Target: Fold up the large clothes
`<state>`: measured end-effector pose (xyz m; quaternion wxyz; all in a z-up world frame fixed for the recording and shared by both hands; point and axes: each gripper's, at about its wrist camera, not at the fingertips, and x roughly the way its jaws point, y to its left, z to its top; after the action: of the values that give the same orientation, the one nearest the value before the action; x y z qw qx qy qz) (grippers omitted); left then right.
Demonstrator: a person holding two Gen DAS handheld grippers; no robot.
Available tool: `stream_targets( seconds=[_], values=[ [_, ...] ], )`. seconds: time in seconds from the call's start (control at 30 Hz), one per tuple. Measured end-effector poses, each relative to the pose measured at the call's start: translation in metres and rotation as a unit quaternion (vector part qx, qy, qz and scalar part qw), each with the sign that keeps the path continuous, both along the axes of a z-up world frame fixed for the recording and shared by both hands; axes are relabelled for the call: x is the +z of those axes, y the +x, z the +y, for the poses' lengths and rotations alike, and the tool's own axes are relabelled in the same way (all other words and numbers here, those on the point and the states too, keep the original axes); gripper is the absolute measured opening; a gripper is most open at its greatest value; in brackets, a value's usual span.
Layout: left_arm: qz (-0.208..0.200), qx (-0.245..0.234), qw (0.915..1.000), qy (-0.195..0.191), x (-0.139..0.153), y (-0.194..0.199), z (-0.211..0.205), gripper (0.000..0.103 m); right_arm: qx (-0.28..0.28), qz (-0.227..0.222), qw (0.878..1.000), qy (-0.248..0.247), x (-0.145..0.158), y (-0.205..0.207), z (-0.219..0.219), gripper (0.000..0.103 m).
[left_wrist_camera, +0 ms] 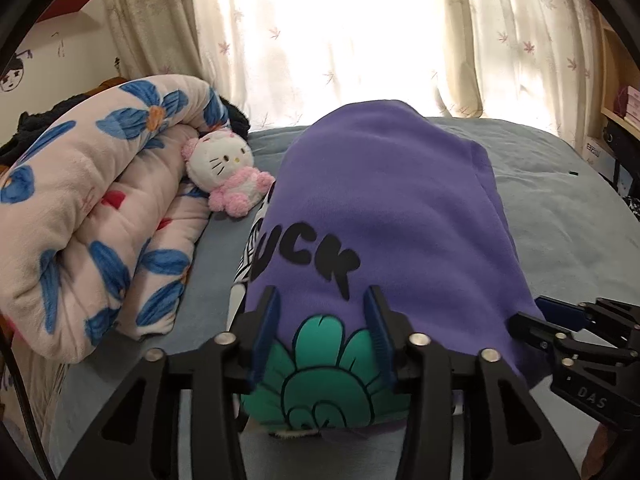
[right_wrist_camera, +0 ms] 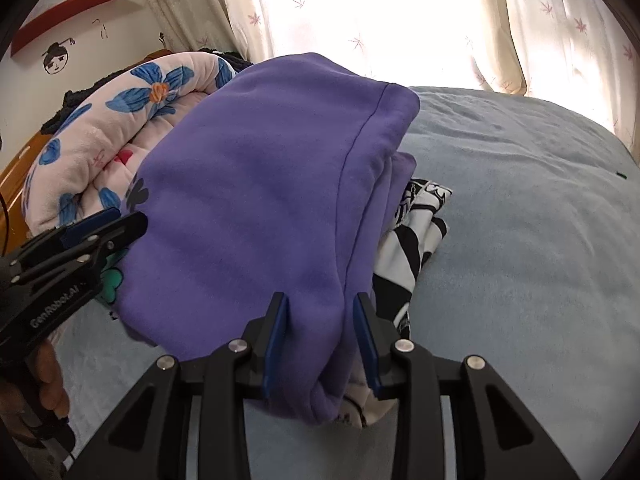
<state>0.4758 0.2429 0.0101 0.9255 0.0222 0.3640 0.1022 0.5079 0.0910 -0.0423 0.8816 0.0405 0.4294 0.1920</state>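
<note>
A folded purple sweatshirt [left_wrist_camera: 380, 200] with black lettering and a green flower print lies in a thick bundle on the grey-blue bed [left_wrist_camera: 560, 220]. My left gripper [left_wrist_camera: 324, 300] is shut on its near edge, with the flower print bulging between the pads. In the right wrist view the same sweatshirt [right_wrist_camera: 260, 180] fills the middle, and my right gripper [right_wrist_camera: 320, 300] is shut on its near folded corner. A black-and-white patterned garment [right_wrist_camera: 412, 240] lies under the purple one. Each gripper shows in the other's view: the right gripper [left_wrist_camera: 560, 320] and the left gripper [right_wrist_camera: 112, 224], held by a hand [right_wrist_camera: 48, 384].
A rolled pink quilt [left_wrist_camera: 100, 200] with blue flowers lies along the left of the bed, with a white and pink cat plush [left_wrist_camera: 224, 168] against it. Bright curtains [left_wrist_camera: 320, 40] hang behind. A wooden shelf [left_wrist_camera: 624, 92] stands at the far right. Bare sheet [right_wrist_camera: 520, 220] stretches right of the clothes.
</note>
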Motion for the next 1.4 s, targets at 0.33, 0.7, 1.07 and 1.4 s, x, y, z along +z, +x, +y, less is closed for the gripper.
stream_targets(
  seconds=[0.33,0.7,1.07,1.4],
  values=[
    [0.007,-0.013,0.9996,-0.025,0.054,-0.075,-0.021,0.073,0.003,-0.007,1.000,0.007,0.075,-0.074,-0.045,0.035],
    [-0.021,-0.029,0.9994,0.003,0.152,-0.186,-0.077,0.089,-0.043,-0.059,0.996,-0.051,0.184,-0.189,-0.119,0.059],
    [0.010,-0.056,0.9981,-0.022,0.170,-0.285,-0.140,0.091,-0.051,-0.045,0.991,-0.117,0.194,-0.303,-0.170,0.063],
    [0.002,-0.064,0.9950,-0.077,0.120,-0.394,-0.194,0.091,-0.063,-0.079,0.989,-0.112,0.162,-0.410,-0.193,0.074]
  ],
)
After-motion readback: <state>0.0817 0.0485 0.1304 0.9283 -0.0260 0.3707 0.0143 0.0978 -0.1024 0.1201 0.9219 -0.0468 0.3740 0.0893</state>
